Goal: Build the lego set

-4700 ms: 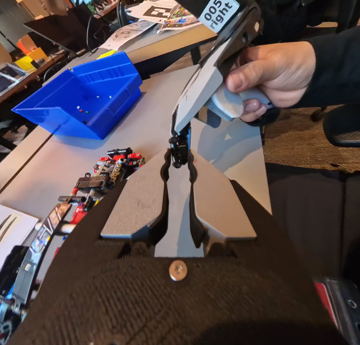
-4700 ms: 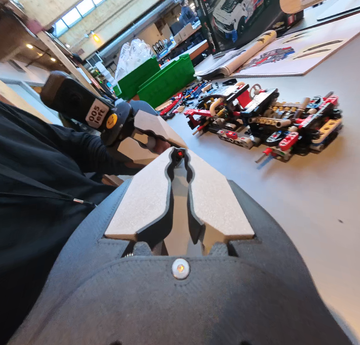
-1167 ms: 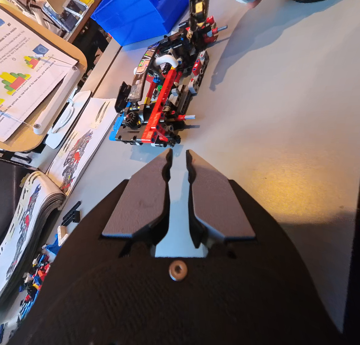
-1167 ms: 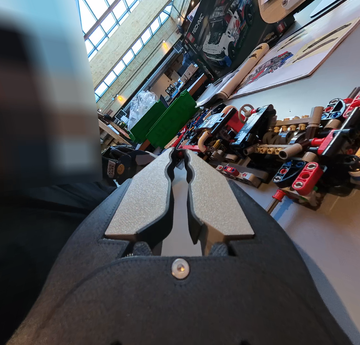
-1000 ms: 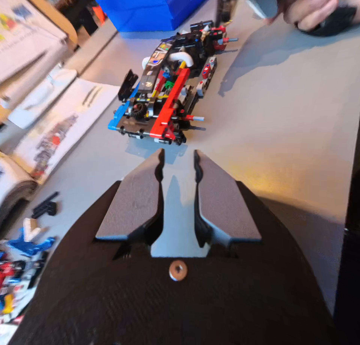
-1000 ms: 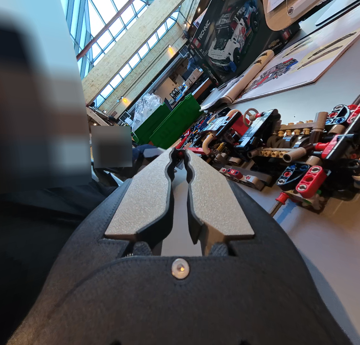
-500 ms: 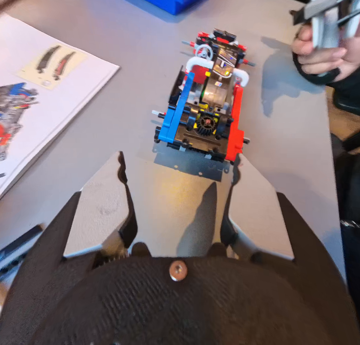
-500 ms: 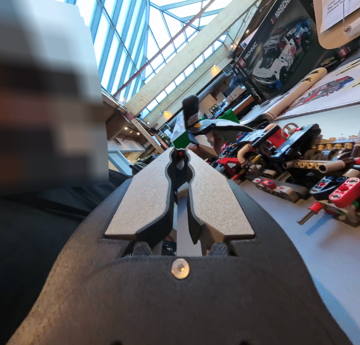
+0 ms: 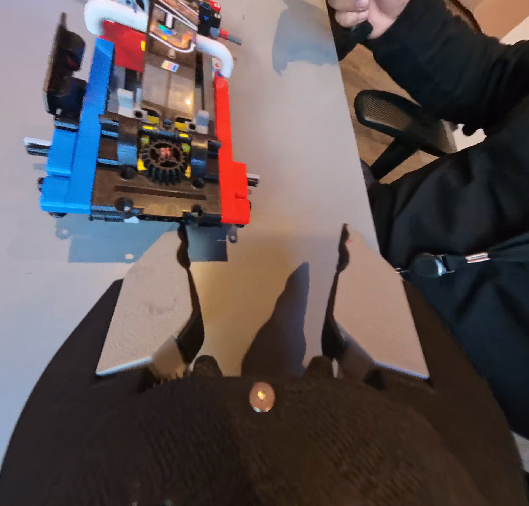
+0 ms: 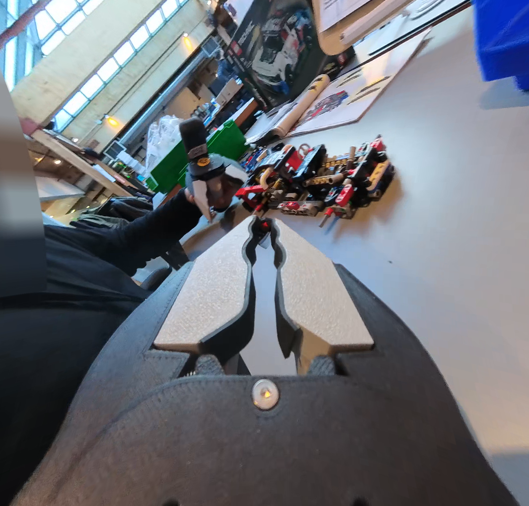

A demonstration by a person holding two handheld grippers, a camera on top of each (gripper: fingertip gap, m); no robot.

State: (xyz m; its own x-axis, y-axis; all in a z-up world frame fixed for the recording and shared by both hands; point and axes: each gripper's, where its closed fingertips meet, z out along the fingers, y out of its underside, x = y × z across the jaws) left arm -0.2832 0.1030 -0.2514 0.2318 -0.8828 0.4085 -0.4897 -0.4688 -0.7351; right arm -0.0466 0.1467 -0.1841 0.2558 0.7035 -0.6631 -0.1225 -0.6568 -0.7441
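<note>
The half-built lego car (image 9: 148, 137) lies on the grey table (image 9: 286, 137), with a blue rail on its left, a red rail on its right and a black gear at its near end. My left gripper (image 9: 262, 234) is wide open and empty, just short of the car's near end, with its left tip near the car's rear edge. The car also shows in the right wrist view (image 10: 317, 180). My right gripper (image 10: 263, 229) is shut on a small black and red lego piece (image 10: 264, 226), held off the table's near edge. The left gripper shows there too (image 10: 209, 203).
An open instruction booklet (image 10: 337, 106), a lego set box (image 10: 274, 43) and a blue bin (image 10: 503, 29) stand at the far side of the table. Green bins (image 10: 200, 157) lie beyond. A person's hand and black sleeve (image 9: 429, 57) and an office chair (image 9: 400, 126) are at the right.
My left gripper let go of the small piece, swung round to the car's near end, opened wide and moved close. My right gripper kept the piece and drew back from the car.
</note>
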